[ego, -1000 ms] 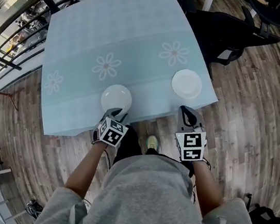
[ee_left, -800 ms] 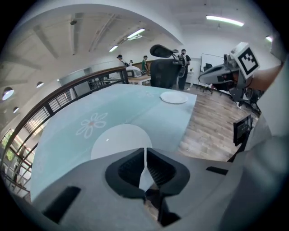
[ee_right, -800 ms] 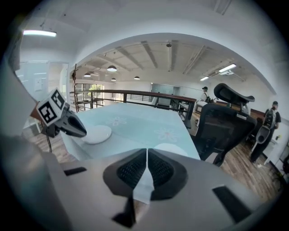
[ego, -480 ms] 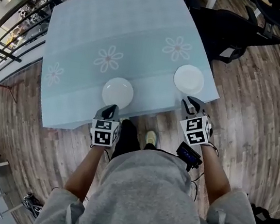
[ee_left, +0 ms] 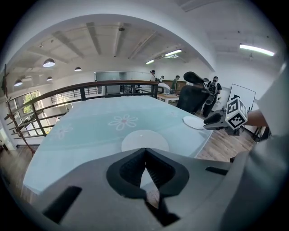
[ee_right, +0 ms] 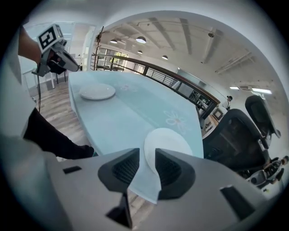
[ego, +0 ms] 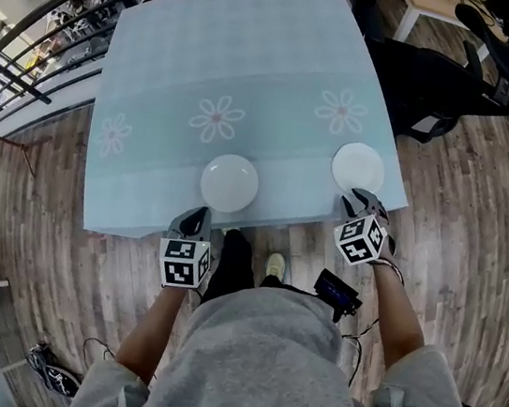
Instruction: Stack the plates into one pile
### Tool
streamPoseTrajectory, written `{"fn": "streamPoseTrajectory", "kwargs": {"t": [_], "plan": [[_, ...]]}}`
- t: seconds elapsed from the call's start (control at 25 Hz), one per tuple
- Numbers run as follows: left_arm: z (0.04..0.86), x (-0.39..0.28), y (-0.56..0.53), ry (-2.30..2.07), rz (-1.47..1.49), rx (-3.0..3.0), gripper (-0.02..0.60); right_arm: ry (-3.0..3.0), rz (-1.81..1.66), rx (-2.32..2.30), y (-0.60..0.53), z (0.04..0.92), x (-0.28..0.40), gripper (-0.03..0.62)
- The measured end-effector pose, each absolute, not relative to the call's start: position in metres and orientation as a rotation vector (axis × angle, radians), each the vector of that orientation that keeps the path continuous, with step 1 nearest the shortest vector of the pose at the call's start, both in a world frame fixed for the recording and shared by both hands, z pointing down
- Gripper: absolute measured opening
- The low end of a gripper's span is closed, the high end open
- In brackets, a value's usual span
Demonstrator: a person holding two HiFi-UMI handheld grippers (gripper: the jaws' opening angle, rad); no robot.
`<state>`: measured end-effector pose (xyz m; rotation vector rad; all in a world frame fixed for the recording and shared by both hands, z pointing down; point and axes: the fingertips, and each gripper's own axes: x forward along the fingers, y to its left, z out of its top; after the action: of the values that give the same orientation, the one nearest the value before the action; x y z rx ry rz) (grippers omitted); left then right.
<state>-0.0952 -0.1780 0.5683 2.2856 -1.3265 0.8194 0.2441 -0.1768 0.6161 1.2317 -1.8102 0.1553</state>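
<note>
Showing a tabletop (ego: 181, 64) under a pale blue cloth printed with flowers, seen from the head view, with two white plates lying well apart near its front edge. The left plate (ego: 229, 183) sits beside the middle of that edge. The right plate (ego: 358, 167) sits close to the front right corner. Neither plate rests on the other.

The left gripper (ego: 197, 221) is held at the front edge of the cloth, just short of the left plate and not touching it. In the left gripper view its fingers (ee_left: 128, 170) are pressed together at the tips with nothing between them. The left plate (ee_left: 144, 140) lies straight ahead of them, and the right plate (ee_left: 195, 122) and the right gripper (ee_left: 212, 122) appear farther off to the right.

The right gripper (ego: 359, 201) reaches over the front right corner, its tip just beside the near rim of the right plate. In the right gripper view its fingers (ee_right: 123, 169) stand spread. The near rim of the right plate (ee_right: 168, 140) and the hanging cloth corner show in the gap, and the pads press on neither. The left plate (ee_right: 97, 91) and the left gripper (ee_right: 67, 62) are visible beyond.

A black office chair (ego: 444, 79) stands on the wooden floor (ego: 487, 233) to the right of the tabletop.
</note>
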Motion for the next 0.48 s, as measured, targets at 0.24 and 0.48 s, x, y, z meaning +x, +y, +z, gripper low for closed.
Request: {"fn": "streamPoseTrajectory", "kwargs": {"t": [0.24, 0.48], "plan": [[0.57, -0.129, -0.174, -1.392, 0.824, 2.234, 0.018, -1.752, 0.19, 1.159, -0.192, 0.642, 0.251, 0.11], [0.574, -0.147, -0.173, -1.422, 0.822, 2.196, 0.018, -1.759, 0.271, 1.079, -0.196, 0.652, 0.249, 0.11]]}}
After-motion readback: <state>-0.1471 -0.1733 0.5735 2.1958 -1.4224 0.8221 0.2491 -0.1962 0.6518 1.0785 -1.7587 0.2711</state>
